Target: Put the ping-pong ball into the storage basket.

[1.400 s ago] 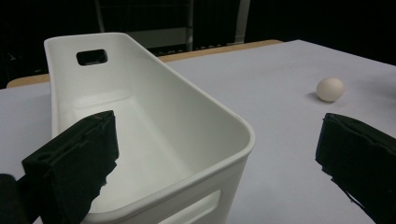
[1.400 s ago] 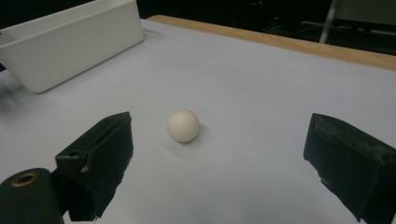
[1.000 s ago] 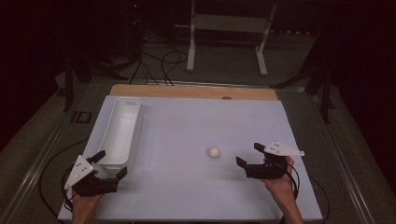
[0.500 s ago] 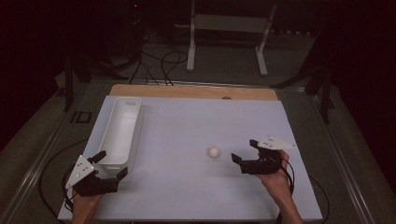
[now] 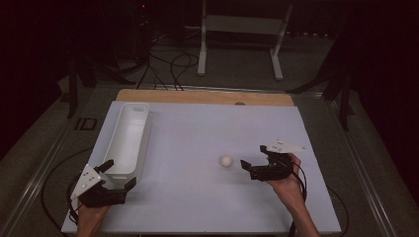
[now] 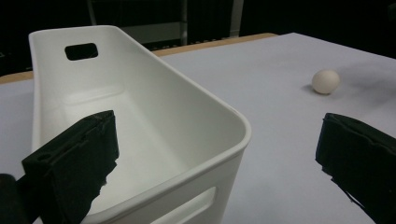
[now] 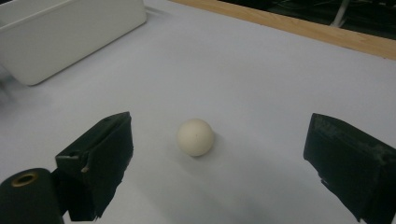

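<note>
Left gripper (image 5: 120, 177) is sitting at the near end of the long white plastic bin (image 5: 129, 129), fingers spread apart, one over the bin's interior, one outside its wall. Right gripper (image 5: 253, 162) is hovering low over the pale tabletop (image 5: 197, 133), fingers wide apart, holding nothing. The small cream-white ball (image 5: 226, 161) is resting on the tabletop just ahead of them, untouched.

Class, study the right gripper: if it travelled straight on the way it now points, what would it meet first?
Most likely the white ball: it lies on the table just ahead of the open right gripper, lined up between its jaws. Exact depth is unclear.
</note>
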Available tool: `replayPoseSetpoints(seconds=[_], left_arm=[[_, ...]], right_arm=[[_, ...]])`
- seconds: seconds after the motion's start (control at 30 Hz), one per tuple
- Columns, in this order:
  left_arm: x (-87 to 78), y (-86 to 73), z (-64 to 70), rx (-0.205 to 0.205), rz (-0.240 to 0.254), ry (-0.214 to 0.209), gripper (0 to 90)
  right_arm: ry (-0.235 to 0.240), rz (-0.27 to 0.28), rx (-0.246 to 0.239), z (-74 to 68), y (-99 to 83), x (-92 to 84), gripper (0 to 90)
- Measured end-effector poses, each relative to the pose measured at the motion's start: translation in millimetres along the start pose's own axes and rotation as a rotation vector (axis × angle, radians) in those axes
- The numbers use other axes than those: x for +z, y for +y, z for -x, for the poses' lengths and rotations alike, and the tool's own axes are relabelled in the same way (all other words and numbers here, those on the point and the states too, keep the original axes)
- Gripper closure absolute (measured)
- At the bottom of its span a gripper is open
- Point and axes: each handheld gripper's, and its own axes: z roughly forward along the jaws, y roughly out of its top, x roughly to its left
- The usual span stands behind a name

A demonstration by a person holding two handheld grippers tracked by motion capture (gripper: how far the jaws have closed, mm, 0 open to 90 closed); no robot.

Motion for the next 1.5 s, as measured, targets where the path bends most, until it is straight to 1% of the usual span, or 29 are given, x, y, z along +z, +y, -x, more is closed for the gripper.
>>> replayPoseSetpoints(seconds=[0.2, 0.6, 1.07, 1.5], left_arm=[[1.1, 0.0, -0.5, 0.000, 0.002, -0.004, 0.0], [5.9, -0.6, -0.8, -0.005, 0.001, -0.009, 0.0], [6.1, -1.6, -1.2, -0.018, 0.017, -0.013, 0.0], [6.4, -1.7, 0.1, -0.015, 0.016, -0.017, 0.0]], right_arm=[[0.000, -0.001, -0.006, -0.4, 3.3, 2.3, 7.8], [0.007, -0.024, -0.017, -1.8, 12.3, 11.3, 7.8], [0.004, -0.054, -0.033, -3.8, 19.6, 17.8, 7.8], [0.003, -0.079, -0.043, -3.6, 26.1, 23.0, 7.8]])
